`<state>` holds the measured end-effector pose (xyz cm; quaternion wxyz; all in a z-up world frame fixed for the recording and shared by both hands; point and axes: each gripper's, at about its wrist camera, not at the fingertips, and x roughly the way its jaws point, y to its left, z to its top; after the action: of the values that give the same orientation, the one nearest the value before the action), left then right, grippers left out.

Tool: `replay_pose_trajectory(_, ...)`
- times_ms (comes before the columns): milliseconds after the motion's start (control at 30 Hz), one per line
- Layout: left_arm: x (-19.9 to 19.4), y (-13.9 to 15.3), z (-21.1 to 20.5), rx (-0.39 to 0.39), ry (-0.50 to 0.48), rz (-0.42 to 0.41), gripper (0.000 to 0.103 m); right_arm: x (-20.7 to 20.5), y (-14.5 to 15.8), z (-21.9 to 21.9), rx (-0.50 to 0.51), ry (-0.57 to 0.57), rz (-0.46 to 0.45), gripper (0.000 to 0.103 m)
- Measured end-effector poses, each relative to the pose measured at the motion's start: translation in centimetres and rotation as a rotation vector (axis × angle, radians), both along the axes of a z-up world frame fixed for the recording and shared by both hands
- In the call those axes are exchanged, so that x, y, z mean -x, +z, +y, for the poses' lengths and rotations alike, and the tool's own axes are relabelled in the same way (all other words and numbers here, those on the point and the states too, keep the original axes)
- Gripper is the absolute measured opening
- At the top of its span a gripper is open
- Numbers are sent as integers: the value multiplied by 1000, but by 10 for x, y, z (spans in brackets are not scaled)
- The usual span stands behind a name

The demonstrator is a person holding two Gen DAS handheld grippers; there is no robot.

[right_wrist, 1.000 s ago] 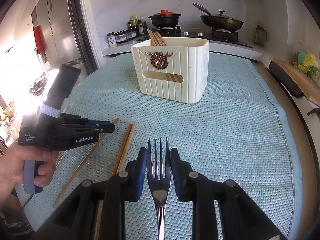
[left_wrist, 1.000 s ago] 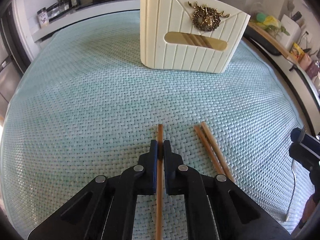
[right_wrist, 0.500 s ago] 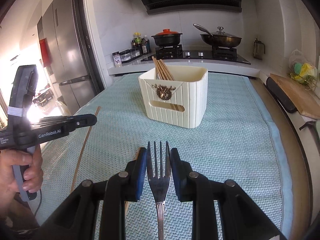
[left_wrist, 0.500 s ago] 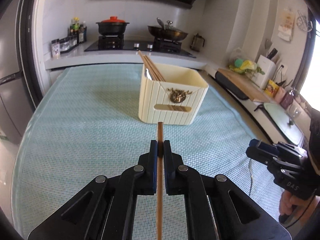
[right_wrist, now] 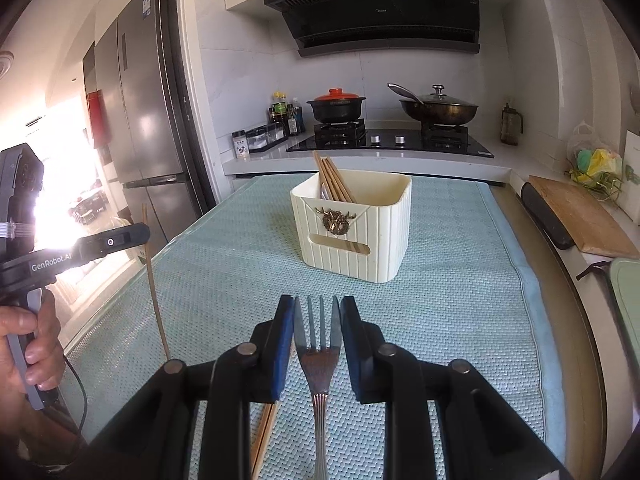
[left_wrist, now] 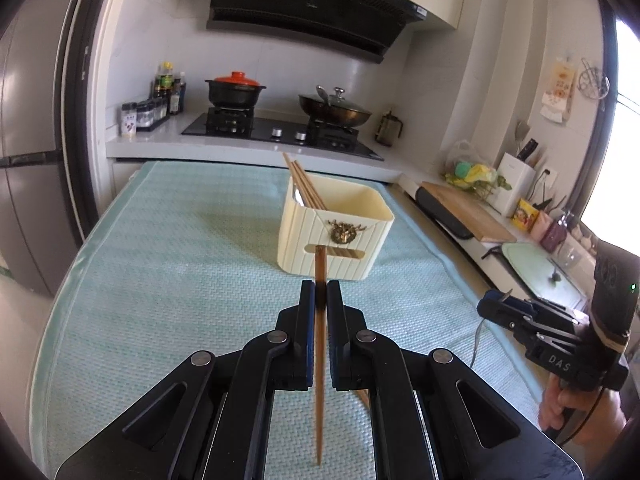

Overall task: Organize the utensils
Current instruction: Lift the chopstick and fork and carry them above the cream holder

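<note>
In left tool (left_wrist: pixel 320 300): slim brown chopstick (left_wrist: pixel 319 380).

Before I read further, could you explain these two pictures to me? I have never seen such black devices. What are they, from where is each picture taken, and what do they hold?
No robot is here: a person holds one hand-held tool in each hand. Each tool has two fingers and a wide-angle camera looking along them, so each picture is that tool's own view.

In the left view, the left tool is shut on one wooden chopstick. The right tool appears at that picture's right edge.

In the right view, the right tool is shut on a metal fork, tines forward.

Ahead, on a pale green mat, stands a cream utensil holder with several chopsticks leaning inside. More chopsticks lie on the mat. Behind is a stove with a pot and a pan.
</note>
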<state>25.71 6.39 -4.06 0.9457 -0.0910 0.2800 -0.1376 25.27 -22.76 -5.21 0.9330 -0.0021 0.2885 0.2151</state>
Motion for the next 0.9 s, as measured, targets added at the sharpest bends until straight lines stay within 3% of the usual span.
replay_pose_trajectory(900, 6, 10, 0, 30, -15, -24, 3, 7, 22, -6, -29, -32, -63, 24)
